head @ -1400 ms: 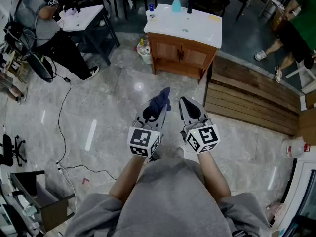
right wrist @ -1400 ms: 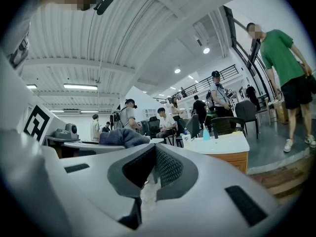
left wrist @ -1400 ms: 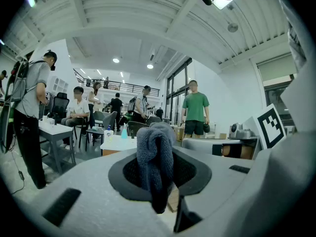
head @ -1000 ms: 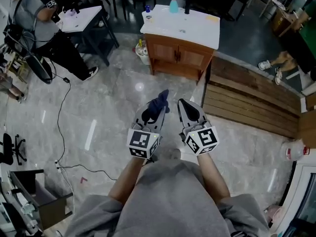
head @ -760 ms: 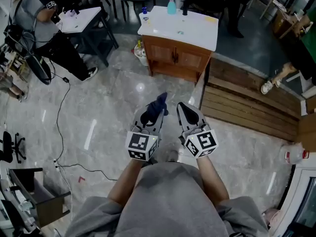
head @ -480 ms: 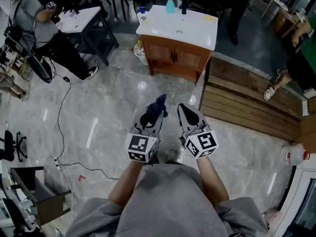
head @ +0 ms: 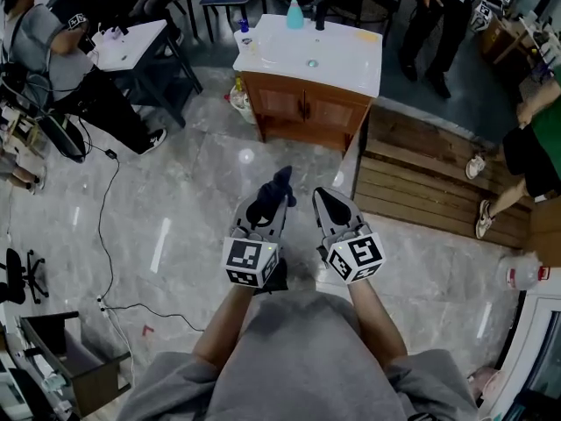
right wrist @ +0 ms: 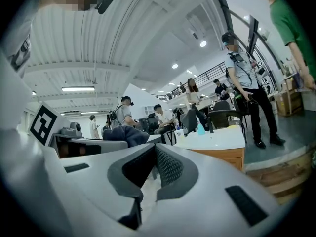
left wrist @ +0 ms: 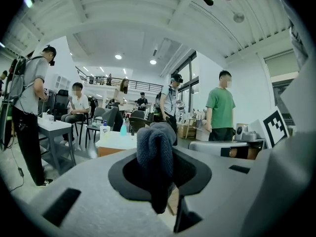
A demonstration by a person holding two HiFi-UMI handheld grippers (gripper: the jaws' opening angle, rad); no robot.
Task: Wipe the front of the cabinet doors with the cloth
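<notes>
A wooden cabinet (head: 302, 108) with two doors and a white sink top stands several steps ahead across the grey floor. My left gripper (head: 273, 198) is shut on a dark blue cloth (head: 279, 187), which bunches up between its jaws and sticks out past the tips. In the left gripper view the cloth (left wrist: 155, 152) fills the gap, with the cabinet (left wrist: 116, 143) small behind it. My right gripper (head: 323, 196) is held beside the left at waist height. Its jaws are shut with nothing in them. The cabinet (right wrist: 219, 143) appears to the right in the right gripper view.
A low wooden platform (head: 438, 182) lies right of the cabinet. A teal bottle (head: 295, 13) stands on the sink top, with a bin (head: 237, 99) at the cabinet's left. A person (head: 53, 55) sits by a white table (head: 131, 42). A cable (head: 105, 226) crosses the floor. People stand at the back right.
The cabinet has slid left and slightly nearer in the head view as I move toward it. People at the back right have shifted. Both grippers keep their pose, with the cloth still held.
</notes>
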